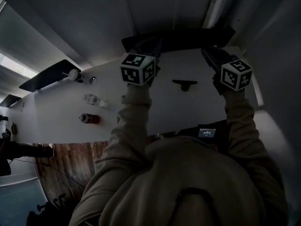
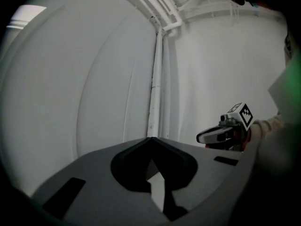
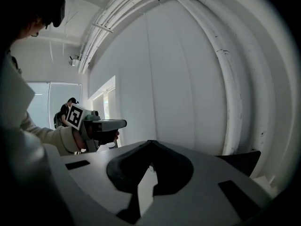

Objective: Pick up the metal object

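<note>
The left tool (image 2: 152,140) and the right tool (image 3: 149,142) are both empty, with the jaws closed together; they are held about level, side by side; in my judgement one must open before any grasp. Ahead is only a white wall (image 2: 94,79) with a pipe (image 2: 155,79); the metal object I cannot identify; a small dark thing (image 1: 184,84) and a bottle (image 1: 95,100) show further off.
</note>
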Motion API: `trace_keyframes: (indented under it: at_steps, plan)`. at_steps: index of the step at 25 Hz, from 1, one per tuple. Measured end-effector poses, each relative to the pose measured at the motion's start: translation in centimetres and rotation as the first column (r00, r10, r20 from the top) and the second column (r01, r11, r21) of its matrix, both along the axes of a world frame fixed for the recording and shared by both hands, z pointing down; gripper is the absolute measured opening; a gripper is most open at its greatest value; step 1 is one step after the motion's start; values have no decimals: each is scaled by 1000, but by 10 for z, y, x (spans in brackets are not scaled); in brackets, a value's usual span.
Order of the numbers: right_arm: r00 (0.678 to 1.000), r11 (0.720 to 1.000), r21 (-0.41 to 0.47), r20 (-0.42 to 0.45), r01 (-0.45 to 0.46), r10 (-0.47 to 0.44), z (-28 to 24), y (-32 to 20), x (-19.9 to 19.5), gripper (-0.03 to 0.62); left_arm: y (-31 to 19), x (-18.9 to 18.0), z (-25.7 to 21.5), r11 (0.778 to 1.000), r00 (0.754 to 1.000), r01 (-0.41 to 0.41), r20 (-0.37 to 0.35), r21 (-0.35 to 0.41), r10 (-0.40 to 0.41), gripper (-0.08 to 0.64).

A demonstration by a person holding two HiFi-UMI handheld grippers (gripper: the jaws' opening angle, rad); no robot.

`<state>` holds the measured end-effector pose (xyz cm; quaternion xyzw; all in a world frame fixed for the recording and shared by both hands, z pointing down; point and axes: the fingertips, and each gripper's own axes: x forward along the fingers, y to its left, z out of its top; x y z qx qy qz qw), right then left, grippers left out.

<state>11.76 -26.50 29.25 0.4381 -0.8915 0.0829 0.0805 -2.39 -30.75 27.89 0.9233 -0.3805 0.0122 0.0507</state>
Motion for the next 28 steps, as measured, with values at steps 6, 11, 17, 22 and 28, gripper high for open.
trace_keyframes:
  at_steps: [6,11,17,22,28]
  plan:
    - [998,998,57,52,-24,21,-29,-39,21,20,-32,13,-19,1000,1000,-11,20,17,11,2]
    - [998,997,67,59,-25,21,-38,-60,29,20,-43,8,-19,1000,999,2,41,-6,-1,2]
    - [997,993,117,70,1,-9,-61,-63,23,20,-46,-4,-33,999,999,36,-28,21,-35,2]
    - [998,986,166,59,-9,-1,-79,-69,21,20,-45,-3,-49,998,999,34,-16,55,-33,2]
    - [997,985,172,77,-10,-3,-81,-72,19,20,-49,-14,-54,996,998,58,-35,62,-56,2]
